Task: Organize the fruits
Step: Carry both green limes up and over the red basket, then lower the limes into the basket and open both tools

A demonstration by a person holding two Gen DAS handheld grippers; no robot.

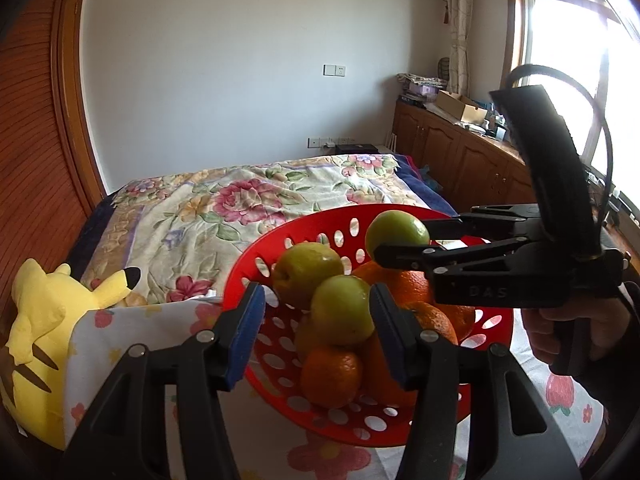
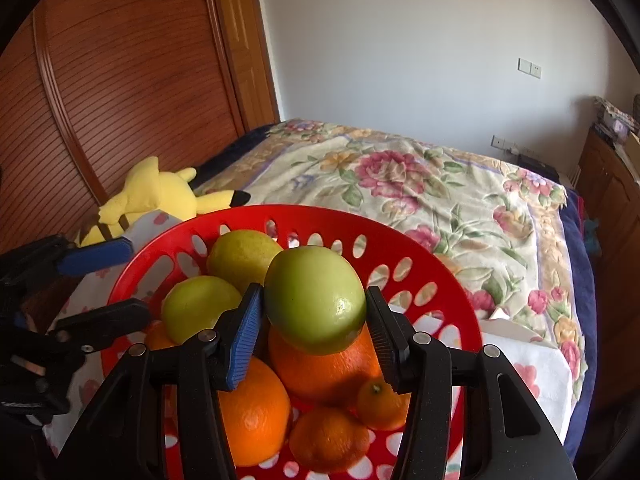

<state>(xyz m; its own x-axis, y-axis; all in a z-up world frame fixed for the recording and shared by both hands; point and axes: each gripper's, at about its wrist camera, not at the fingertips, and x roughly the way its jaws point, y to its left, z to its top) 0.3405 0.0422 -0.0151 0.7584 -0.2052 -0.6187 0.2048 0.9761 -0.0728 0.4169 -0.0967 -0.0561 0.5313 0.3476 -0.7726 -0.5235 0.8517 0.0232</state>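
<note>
A red perforated basket (image 1: 304, 220) (image 2: 320, 213) stands on a cloth-covered surface and holds oranges (image 1: 332, 376) (image 2: 252, 412) and green fruits. My right gripper (image 1: 400, 236) (image 2: 314, 320) is shut on one green fruit (image 1: 396, 232) (image 2: 316, 300), both pads pressed to its sides, just above a large orange (image 2: 328, 364). My left gripper (image 1: 318, 320) (image 2: 138, 278) reaches in over the near rim. A second green fruit (image 1: 342, 308) (image 2: 200, 304) sits between its jaws, with a clear gap at the left pad. A third green fruit (image 1: 308, 272) (image 2: 244, 256) lies behind it.
A yellow plush toy (image 1: 40, 320) (image 2: 156, 196) lies left of the basket on a white flowered cloth (image 1: 120, 340). A floral bedspread (image 1: 240, 200) (image 2: 400, 184) stretches beyond. A wooden wardrobe door (image 2: 120, 80) stands on the left, low cabinets (image 1: 460, 152) on the right. A hand (image 1: 580, 332) holds the right gripper.
</note>
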